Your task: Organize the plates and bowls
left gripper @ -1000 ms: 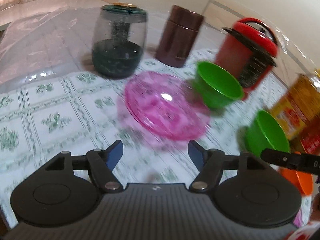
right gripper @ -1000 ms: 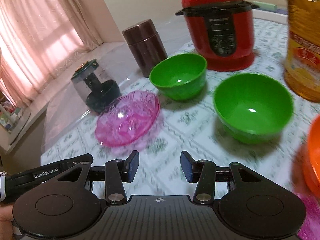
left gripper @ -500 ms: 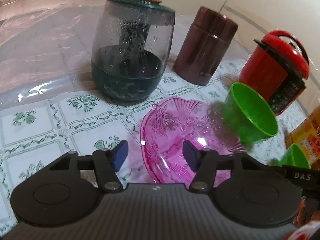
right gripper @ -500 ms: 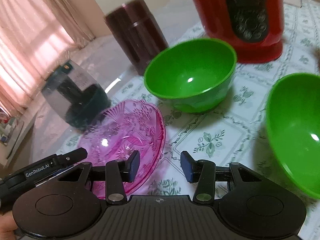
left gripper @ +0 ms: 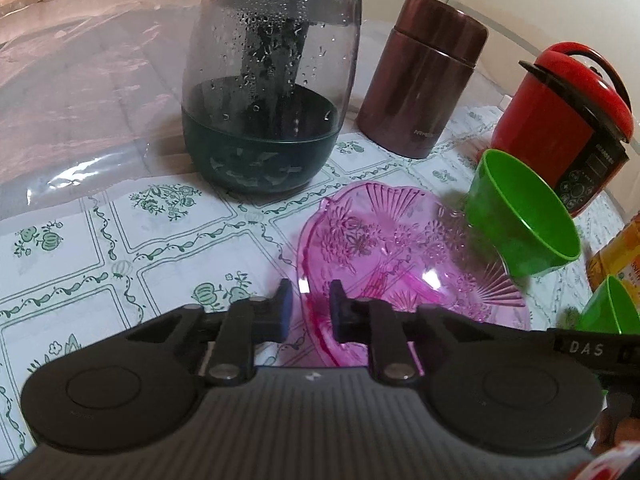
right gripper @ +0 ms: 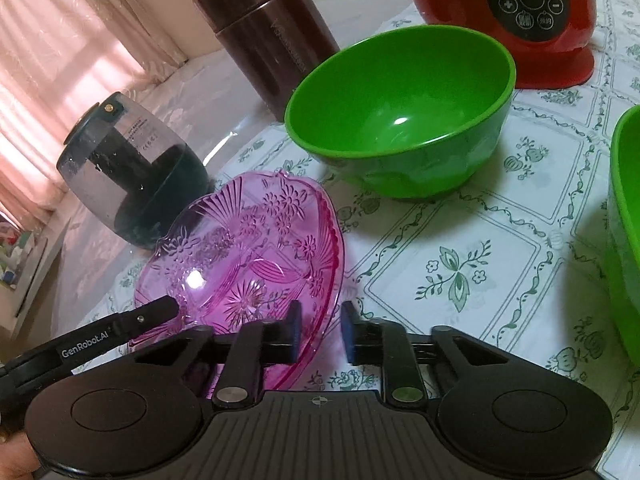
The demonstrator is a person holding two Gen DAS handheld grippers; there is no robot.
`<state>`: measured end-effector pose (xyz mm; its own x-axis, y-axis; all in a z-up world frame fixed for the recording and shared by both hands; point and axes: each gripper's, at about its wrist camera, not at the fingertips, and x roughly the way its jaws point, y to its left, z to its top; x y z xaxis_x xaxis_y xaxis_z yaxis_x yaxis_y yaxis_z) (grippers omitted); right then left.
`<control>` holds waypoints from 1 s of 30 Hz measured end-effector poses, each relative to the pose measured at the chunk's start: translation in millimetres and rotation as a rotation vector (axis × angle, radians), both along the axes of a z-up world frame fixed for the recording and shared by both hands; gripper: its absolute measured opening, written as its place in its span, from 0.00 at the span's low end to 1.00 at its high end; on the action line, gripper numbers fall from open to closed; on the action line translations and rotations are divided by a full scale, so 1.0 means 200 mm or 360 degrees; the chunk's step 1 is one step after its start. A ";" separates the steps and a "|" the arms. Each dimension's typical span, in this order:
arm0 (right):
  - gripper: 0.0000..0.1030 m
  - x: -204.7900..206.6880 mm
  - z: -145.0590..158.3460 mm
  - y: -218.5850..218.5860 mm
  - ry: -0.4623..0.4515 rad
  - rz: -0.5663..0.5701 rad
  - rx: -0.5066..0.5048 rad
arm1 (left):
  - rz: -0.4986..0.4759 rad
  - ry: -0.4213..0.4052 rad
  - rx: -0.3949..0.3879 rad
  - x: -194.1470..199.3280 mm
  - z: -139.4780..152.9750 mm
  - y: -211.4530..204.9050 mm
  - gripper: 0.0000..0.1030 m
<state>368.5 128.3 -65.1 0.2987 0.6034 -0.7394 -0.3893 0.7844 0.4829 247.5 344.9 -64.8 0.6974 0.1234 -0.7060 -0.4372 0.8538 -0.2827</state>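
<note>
Left wrist view: our left gripper [left gripper: 307,307] straddles the near-left rim of the pink pressed-glass dish [left gripper: 400,256], fingers narrowed with a small gap either side, not yet clamped. Right wrist view: our right gripper [right gripper: 320,330] does the same on the opposite rim, one finger inside, one outside, also part-closed and not visibly pinching. The dish sits on the floral tablecloth [right gripper: 460,264], running from 12 toward 2 o'clock off the left tool; it looks near-round, no clear long axis. Both grippers equally close. Green plastic bowl [right gripper: 400,116] at 1 o'clock beyond.
</note>
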 end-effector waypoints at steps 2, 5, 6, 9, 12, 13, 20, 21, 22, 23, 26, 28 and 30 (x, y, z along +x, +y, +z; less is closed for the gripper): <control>0.12 -0.01 0.01 0.01 0.0000 0.0003 -0.0008 | 0.0006 0.0004 0.0014 -0.01 0.02 -0.02 0.11; 0.12 -0.04 0.03 -0.02 0.0011 -0.0004 -0.0006 | 0.0000 -0.0001 0.0011 -0.03 0.04 -0.04 0.11; 0.12 -0.05 0.04 -0.03 0.0010 -0.0008 -0.0006 | -0.0008 -0.0001 0.0008 -0.05 0.05 -0.05 0.11; 0.12 -0.10 0.08 -0.08 0.0017 -0.0022 -0.0009 | -0.0030 0.0002 0.0007 -0.10 0.09 -0.09 0.10; 0.12 -0.16 0.13 -0.13 0.0015 -0.0025 -0.0015 | -0.0041 -0.0001 0.0009 -0.17 0.14 -0.14 0.10; 0.12 -0.20 0.15 -0.15 0.0010 -0.0022 -0.0016 | -0.0045 -0.0003 0.0007 -0.20 0.15 -0.16 0.10; 0.12 -0.43 0.29 -0.32 -0.0015 -0.0051 -0.0018 | -0.0094 -0.0031 0.0021 -0.40 0.29 -0.32 0.10; 0.12 -0.46 0.31 -0.34 -0.0015 -0.0060 -0.0013 | -0.0103 -0.0034 0.0024 -0.43 0.31 -0.35 0.10; 0.12 -0.49 0.33 -0.38 -0.0014 -0.0071 -0.0005 | -0.0112 -0.0039 0.0024 -0.46 0.32 -0.38 0.10; 0.12 -0.53 0.35 -0.42 -0.0014 -0.0082 0.0001 | -0.0122 -0.0042 0.0025 -0.49 0.34 -0.41 0.10; 0.12 -0.63 0.41 -0.51 -0.0025 -0.0107 0.0022 | -0.0142 -0.0056 0.0018 -0.57 0.39 -0.49 0.10; 0.12 -0.70 0.45 -0.57 -0.0031 -0.0121 0.0033 | -0.0154 -0.0064 0.0017 -0.64 0.41 -0.55 0.10; 0.12 -0.76 0.48 -0.63 -0.0033 -0.0135 0.0046 | -0.0167 -0.0070 0.0020 -0.69 0.43 -0.60 0.10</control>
<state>215.7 3.1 30.4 0.3646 0.5962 -0.7153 -0.3322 0.8009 0.4982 108.8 224.1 21.1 0.7373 0.0569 -0.6732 -0.3328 0.8978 -0.2886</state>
